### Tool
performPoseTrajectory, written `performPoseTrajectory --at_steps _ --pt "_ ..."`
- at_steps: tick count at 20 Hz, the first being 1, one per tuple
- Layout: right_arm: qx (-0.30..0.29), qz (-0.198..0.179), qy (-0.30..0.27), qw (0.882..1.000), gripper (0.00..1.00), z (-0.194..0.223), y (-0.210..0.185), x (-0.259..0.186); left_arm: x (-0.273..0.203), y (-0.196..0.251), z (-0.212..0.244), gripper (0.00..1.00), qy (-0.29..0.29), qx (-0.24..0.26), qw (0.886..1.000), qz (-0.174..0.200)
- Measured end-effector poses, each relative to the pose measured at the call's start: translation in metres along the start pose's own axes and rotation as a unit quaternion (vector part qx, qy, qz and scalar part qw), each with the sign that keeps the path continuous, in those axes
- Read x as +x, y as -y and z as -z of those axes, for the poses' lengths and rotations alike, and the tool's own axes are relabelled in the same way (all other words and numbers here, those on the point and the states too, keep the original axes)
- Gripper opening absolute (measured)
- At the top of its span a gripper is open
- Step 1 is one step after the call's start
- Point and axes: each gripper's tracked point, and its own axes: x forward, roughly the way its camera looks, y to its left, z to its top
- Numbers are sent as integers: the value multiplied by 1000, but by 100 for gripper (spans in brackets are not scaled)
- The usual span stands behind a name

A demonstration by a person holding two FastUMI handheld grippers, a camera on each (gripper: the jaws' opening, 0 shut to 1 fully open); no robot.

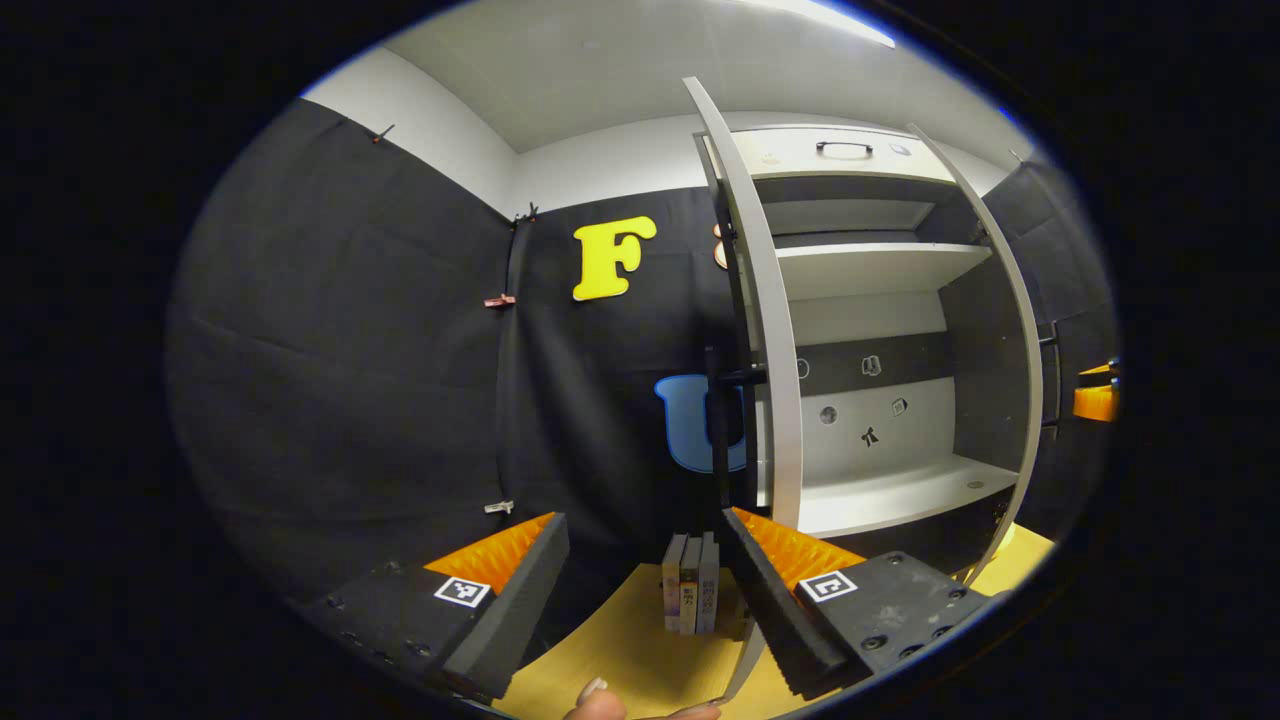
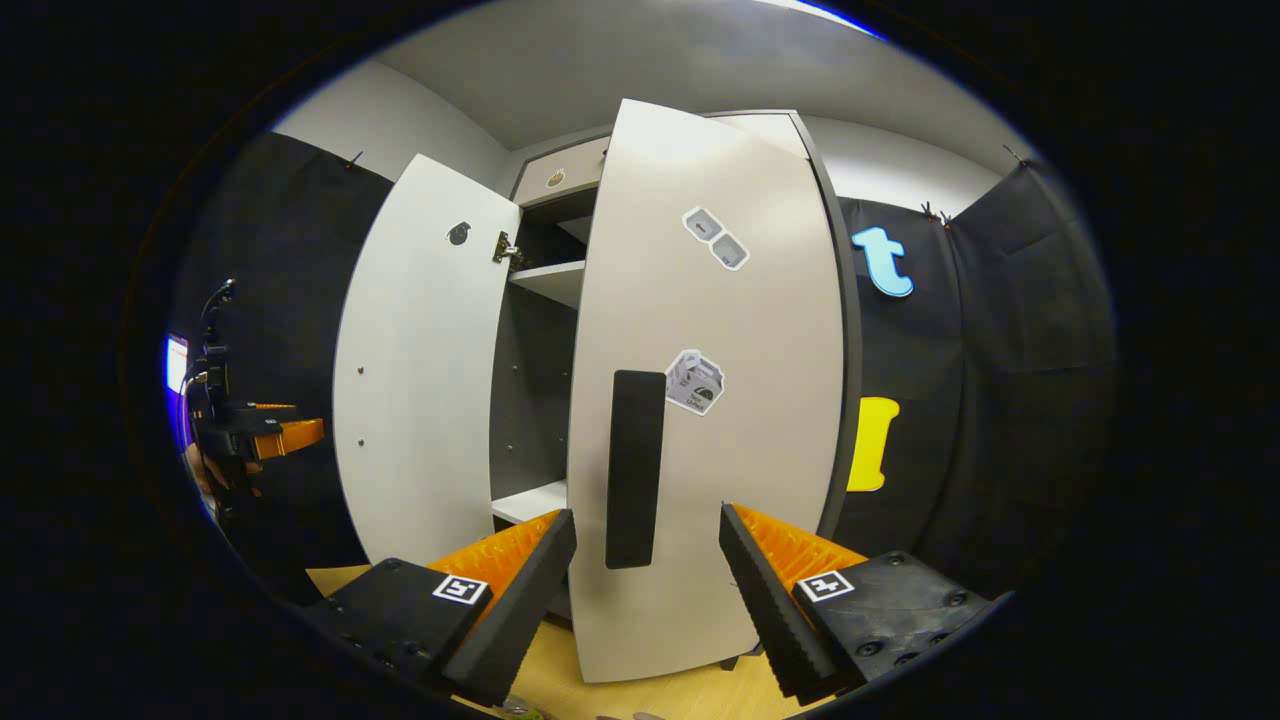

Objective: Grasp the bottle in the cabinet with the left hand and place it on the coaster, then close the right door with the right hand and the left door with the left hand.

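Note:
In the left gripper view the white cabinet stands with bare shelves. Its left door is swung out, edge-on to me, and the right door shows as a thin edge. My left gripper is open and holds nothing; its right finger sits just beside the left door's lower edge. In the right gripper view the right door stands partly swung in, its black handle straight ahead. My right gripper is open in front of it, a finger on either side of the handle. The left door stands wide open.
Several books stand upright on the yellow tabletop by the left door's foot. The right gripper shows far right past the cabinet. The left gripper shows far left. A person's fingertip is at the bottom.

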Motion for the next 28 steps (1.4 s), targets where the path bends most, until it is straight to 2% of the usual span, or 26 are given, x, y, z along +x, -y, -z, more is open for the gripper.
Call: performPoseTrajectory --at_steps 1,2,3,5,7,9,10,11,16,22,23,24,28 --pt "0 10 0 1000 96 0 1 -3 4 4 -1 96 3 -6 1000 15" --pt "2 17 0 1000 96 -1 1 -4 8 9 -4 99 6 -13 999 30" --pt "3 25 1 1000 96 0 1 -6 11 14 -6 96 8 -14 999 41" --pt "5 40 -5 999 96 4 3 -8 17 15 -8 93 11 -6 999 50" --pt "6 46 -12 999 96 8 3 -8 16 20 -6 88 10 -17 997 68" --pt "6 48 -16 999 96 11 3 -7 16 27 -7 90 8 -21 996 87" --pt "7 49 -16 999 96 11 3 -6 15 31 -8 86 9 -19 995 93" --pt "8 48 -15 999 96 11 3 -5 13 35 -8 90 9 -18 995 98" --pt "2 48 -24 999 96 20 10 -1 7 78 -11 90 10 -31 989 148" --pt "-9 57 -31 998 96 24 33 -9 13 134 -15 90 17 -39 981 190" --pt "-7 59 -31 998 96 24 39 -9 14 143 -15 86 19 -42 980 195" --pt "-5 62 -30 998 96 23 43 -9 17 153 -16 90 20 -44 978 202" --pt "-1 62 -20 998 96 16 49 -9 21 198 -25 92 28 -65 969 238"
